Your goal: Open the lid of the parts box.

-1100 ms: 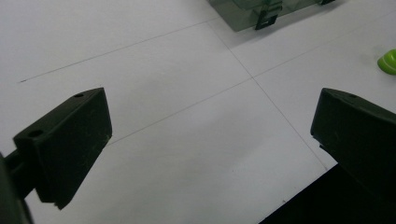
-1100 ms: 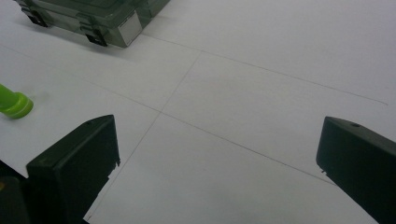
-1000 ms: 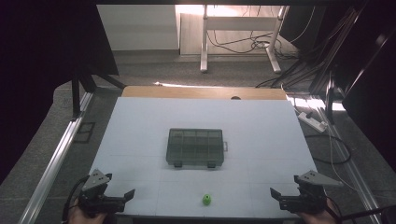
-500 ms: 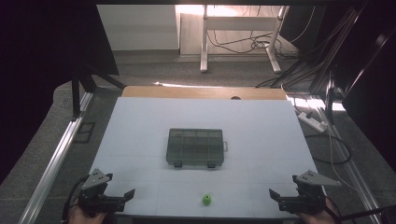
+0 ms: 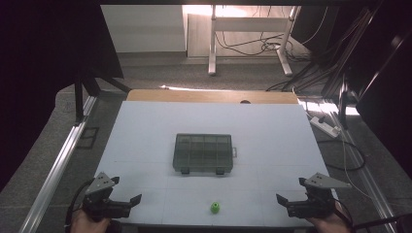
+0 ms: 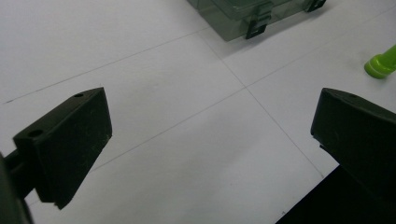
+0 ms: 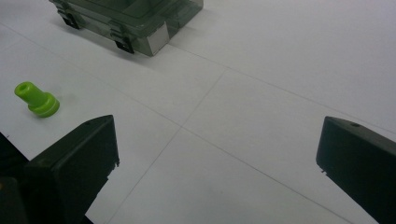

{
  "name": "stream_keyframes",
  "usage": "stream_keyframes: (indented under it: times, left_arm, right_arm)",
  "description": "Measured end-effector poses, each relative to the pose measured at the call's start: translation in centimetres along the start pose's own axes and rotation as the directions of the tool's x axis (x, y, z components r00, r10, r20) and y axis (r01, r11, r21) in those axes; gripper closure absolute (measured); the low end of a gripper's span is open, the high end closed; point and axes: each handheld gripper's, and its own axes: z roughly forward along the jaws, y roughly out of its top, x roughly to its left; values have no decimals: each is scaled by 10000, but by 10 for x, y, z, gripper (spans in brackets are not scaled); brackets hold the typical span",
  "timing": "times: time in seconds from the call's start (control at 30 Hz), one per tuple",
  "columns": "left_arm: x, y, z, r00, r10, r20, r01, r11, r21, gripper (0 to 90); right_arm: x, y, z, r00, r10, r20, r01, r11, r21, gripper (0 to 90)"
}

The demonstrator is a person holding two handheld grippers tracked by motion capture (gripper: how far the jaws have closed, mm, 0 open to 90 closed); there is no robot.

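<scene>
Left gripper (image 5: 137, 198): low at the table's near left corner, jaws wide apart, holding nothing.
Right gripper (image 5: 280, 198): low at the near right corner, jaws wide apart too, holding nothing.
Green peg (image 5: 215, 208): sits by the table's near edge, between the two grippers, well apart from both.
Box (image 5: 202, 153): grey see-through box in the middle of the table (image 5: 145, 126), lid shut, latches on its near side; I cannot tell what is inside.
Gripper views: they show the peg's shape, a thin top on a wide bottom.

organiser box (image 5: 202, 153): smoky translucent plastic, glossy, with black plastic latches
peg (image 7: 36, 100): bright green plastic, smooth, slight sheen
tabletop (image 5: 272, 136): white, matt, smooth, faint ruled lines
left hand-held gripper (image 6: 212, 140): jaws black plastic, matt
</scene>
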Motion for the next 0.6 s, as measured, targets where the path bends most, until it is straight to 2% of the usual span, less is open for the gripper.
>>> stream_keyframes:
  times: [0.1, 0.27, 0.37, 0.4, 0.6]
  left_arm:
    - [-1, 2, 3, 9998, 167, -88, -167, 9998, 49, 0]
    - [2, 7, 6, 9997, 127, 188, -124, 9998, -148, 0]
    - [2, 10, 10, 9960, 447, 768, -412, 9981, -459, 0]
    - [2, 11, 11, 9950, 539, 841, -501, 9977, -465, 0]
    - [2, 15, 17, 9941, 780, 754, -763, 9968, -253, 0]
  right_arm:
    - [0, 2, 2, 9999, -108, -77, 108, 9999, 34, 0]
    - [-3, 6, 7, 9995, -73, -300, 74, 10000, 54, 0]
    - [-4, 10, 10, 9991, -218, -375, 221, 9997, 78, 0]
    - [-5, 12, 11, 9989, -272, -377, 276, 9996, 116, 0]
    - [-5, 17, 15, 9982, -392, -454, 402, 9990, 217, 0]
